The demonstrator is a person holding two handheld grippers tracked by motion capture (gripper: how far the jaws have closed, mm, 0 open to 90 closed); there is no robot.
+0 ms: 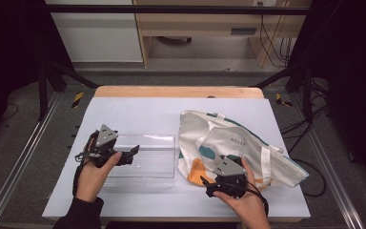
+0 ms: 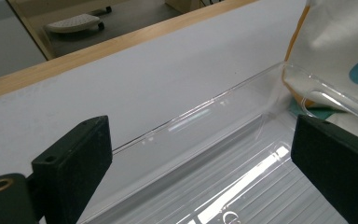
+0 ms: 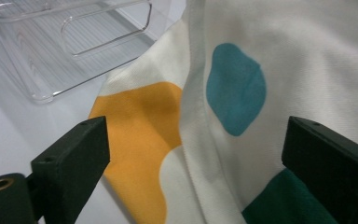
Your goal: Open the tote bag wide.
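A clear plastic bin [image 1: 145, 157] lies left of centre on the white table [image 1: 138, 112]. Beside it on the right lies a cream tote bag [image 1: 238, 143] with orange and teal patches. My left gripper [image 1: 131, 156] hovers over the bin's left part, pointing right. Its jaws stand open over the bin's ribbed floor [image 2: 242, 186], with nothing gripped [image 2: 200, 140]. My right gripper [image 1: 206, 187] is at the bag's near left corner. It is open [image 3: 193, 140] above the cloth, with the orange patch [image 3: 140, 135] and a teal blob [image 3: 235, 88] between the jaws.
The bin's end with a cut-out handle [image 3: 105, 28] touches the bag's edge. A wooden strip [image 1: 178, 91] runs along the table's far edge. Black frame posts [image 1: 43, 71] stand at both sides, and cables [image 1: 310, 129] trail on the floor at the right.
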